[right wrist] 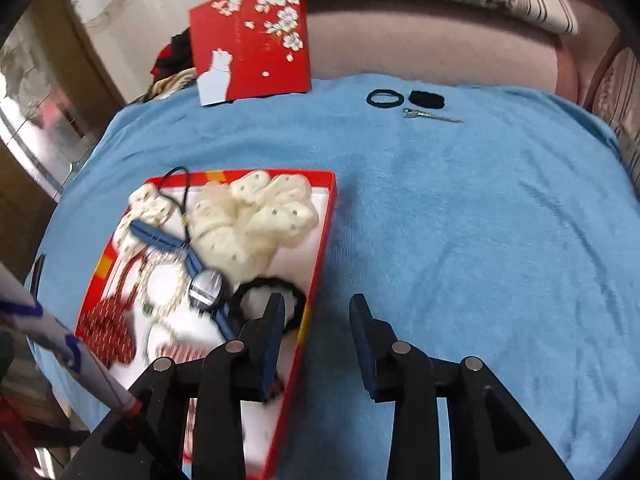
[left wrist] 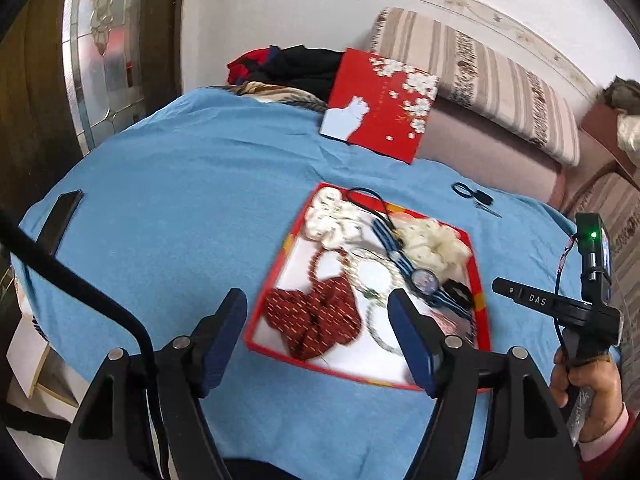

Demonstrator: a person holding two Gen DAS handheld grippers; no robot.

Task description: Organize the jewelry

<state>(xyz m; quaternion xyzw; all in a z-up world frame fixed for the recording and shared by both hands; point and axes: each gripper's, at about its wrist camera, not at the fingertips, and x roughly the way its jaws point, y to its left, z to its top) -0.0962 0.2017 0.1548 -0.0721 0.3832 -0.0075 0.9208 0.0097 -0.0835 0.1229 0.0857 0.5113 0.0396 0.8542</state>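
Both grippers, left (left wrist: pixel 320 322) and right (right wrist: pixel 316 320), gape empty over the mostly filled red box (right wrist: pixel 320 248); two hair ties (right wrist: pixel 385 98) and a clip (right wrist: pixel 430 115) remain on the blue cloth (right wrist: pixel 460 220).

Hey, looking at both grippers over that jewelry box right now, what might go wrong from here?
The watch strap lies across the pearl necklace, so lifting either may drag the other. The right gripper straddles the red box wall, so closing could pinch or tip it.
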